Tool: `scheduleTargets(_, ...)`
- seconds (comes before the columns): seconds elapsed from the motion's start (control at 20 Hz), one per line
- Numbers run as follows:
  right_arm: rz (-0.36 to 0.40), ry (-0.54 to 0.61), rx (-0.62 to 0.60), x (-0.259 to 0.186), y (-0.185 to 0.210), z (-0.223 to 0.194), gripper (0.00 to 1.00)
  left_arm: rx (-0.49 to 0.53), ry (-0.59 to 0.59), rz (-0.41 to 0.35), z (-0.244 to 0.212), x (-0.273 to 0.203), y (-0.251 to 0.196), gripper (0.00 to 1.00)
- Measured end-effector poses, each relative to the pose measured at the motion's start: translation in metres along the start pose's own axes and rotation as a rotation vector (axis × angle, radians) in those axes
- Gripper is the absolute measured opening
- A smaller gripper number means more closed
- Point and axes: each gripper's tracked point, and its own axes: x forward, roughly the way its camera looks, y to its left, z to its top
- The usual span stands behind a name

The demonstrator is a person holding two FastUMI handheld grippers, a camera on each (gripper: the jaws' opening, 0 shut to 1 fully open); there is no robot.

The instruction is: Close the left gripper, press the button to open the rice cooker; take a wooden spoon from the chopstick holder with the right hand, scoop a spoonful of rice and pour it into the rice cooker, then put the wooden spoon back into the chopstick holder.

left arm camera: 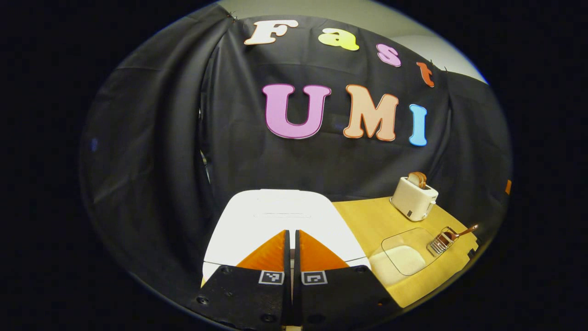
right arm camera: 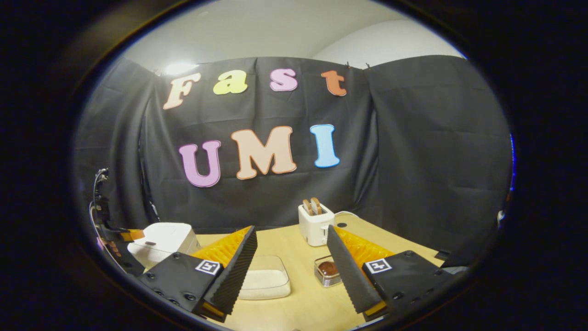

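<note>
We bring the left tongs (left arm camera: 291, 257) pressed together into one blunt tip, poised just over the front of the white rice cooker (left arm camera: 280, 220), lid down, ready for the button. Our right tongs (right arm camera: 294, 271) hang wide apart and empty above the counter (right arm camera: 303, 303), facing the rice tub (right arm camera: 265, 278) and spoon holder (right arm camera: 327, 271).

I see the white cooker (left arm camera: 280, 220) with its lid down at the table's left end. The clear rice box (right arm camera: 265, 279) lies flat mid-table, white rice inside. Just right of it stands the wire holder (right arm camera: 327, 274), and the wooden spoon (left arm camera: 459, 232) leans out of it.
</note>
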Motion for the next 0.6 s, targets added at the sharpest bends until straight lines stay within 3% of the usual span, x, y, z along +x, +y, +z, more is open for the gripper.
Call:
scheduleTargets(0.25, -0.04, 0.024, -0.008, 0.0, -0.009, -0.006, 0.96, -0.033, 0.067, 0.019, -0.022, 0.018, 0.011, 0.0)
scheduleTargets(0.6, -0.044, 0.05, -0.021, -0.001, -0.007, -0.013, 0.96, -0.029, 0.051, 0.017, -0.02, 0.018, 0.01, 0.0)
